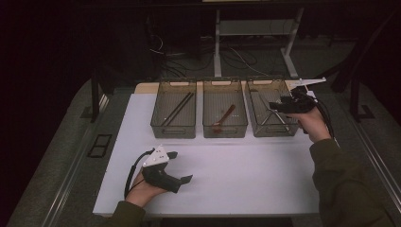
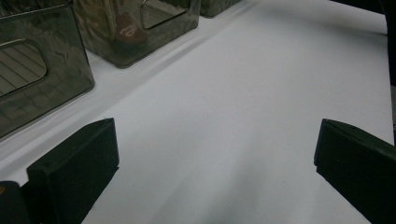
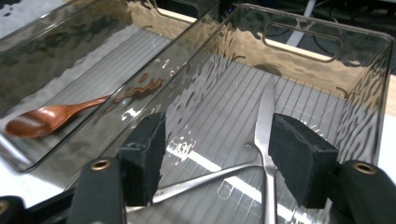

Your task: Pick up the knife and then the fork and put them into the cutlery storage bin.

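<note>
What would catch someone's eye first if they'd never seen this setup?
Three smoky see-through plastic bins stand in a row at the far edge of the white table. The right hand-held gripper hangs open over the right bin, above a steel knife lying crossed with another steel utensil. A reddish wooden spoon lies in the middle bin.
</note>
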Motion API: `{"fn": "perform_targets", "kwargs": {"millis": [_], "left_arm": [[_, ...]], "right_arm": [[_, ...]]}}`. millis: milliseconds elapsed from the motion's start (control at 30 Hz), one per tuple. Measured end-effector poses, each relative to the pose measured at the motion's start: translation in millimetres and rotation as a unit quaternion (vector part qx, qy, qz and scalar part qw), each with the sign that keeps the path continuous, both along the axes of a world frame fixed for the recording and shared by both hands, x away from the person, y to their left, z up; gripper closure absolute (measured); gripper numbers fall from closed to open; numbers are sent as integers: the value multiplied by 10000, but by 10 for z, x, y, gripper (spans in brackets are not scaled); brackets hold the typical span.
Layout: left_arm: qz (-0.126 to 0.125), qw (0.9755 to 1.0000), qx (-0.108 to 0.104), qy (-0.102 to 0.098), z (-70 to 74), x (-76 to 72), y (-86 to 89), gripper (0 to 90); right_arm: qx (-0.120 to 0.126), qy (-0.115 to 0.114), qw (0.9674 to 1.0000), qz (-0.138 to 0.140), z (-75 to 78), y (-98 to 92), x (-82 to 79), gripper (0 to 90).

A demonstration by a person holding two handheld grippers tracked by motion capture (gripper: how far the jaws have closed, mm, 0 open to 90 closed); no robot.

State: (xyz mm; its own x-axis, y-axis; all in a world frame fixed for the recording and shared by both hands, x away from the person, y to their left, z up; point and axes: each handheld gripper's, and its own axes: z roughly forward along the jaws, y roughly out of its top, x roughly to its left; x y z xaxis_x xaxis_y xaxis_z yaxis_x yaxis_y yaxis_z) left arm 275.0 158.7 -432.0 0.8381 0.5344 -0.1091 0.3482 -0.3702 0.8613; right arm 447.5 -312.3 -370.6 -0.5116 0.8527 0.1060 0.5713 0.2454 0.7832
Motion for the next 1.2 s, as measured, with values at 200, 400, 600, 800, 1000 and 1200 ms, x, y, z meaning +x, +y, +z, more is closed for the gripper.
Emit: {"fn": "perform_targets", "kwargs": {"millis": [200,400,600,800,1000,1200], "left_arm": [[21,10000,50,-15,1,1,8,0],[16,10000,40,-10,0,1,9,0],[17,10000,33,-7,-3,2,8,0],[3,10000,1,-30,-1,-4,4,0],[-5,10000,-18,-29,5,-6,8,0],[0,10000,-42,-51,14,-10,16,0]], "right_arm": [[74,-221,9997,44,14,-9,-229,282],[200,-429,9986,217,-4,14,-483,264],[391,-539,9972,334,-38,58,-715,208],[523,-571,9961,432,-104,101,-921,182],[647,-579,9946,569,-194,129,-1124,174],[670,-531,9937,726,-300,143,-1312,161]]}}
